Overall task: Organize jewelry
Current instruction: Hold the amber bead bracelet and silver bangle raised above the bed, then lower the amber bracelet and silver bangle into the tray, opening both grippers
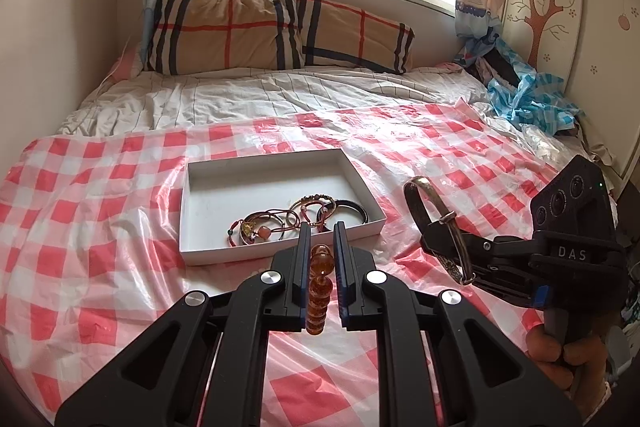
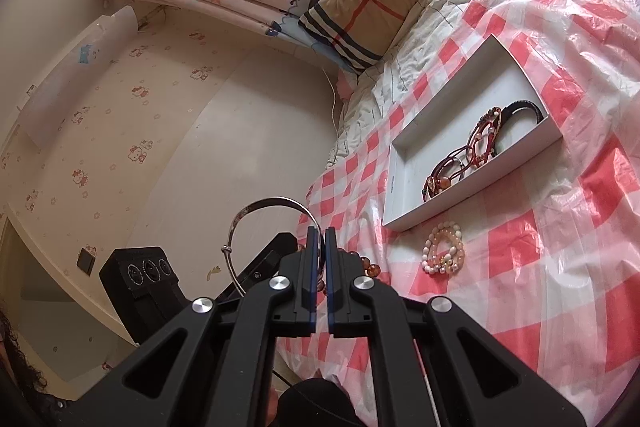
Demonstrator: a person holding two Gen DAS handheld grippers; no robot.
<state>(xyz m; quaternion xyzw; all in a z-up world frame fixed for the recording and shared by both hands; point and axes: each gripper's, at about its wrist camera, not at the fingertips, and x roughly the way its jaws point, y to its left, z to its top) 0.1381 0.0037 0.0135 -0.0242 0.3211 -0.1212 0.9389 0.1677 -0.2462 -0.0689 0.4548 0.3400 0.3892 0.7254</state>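
My left gripper (image 1: 322, 227) is shut on an amber bead bracelet (image 1: 319, 289), held just in front of the white box (image 1: 208, 255). The box holds several bracelets (image 1: 296, 219). My right gripper (image 2: 322, 231) is shut on a silver bangle (image 2: 256, 215); it shows in the left wrist view (image 1: 436, 227) to the right of the box, above the bed. A pale pink bead bracelet (image 2: 443, 253) lies on the checked plastic sheet beside the box (image 2: 404, 195). The amber beads (image 2: 370, 263) show behind my right fingers.
A red and white checked plastic sheet (image 1: 100, 235) covers the bed. Plaid pillows (image 1: 256, 31) lie at the head under the window. A blue cloth heap (image 1: 528, 99) sits at the right by the wardrobe. The wall (image 2: 160, 107) runs along the bed's left side.
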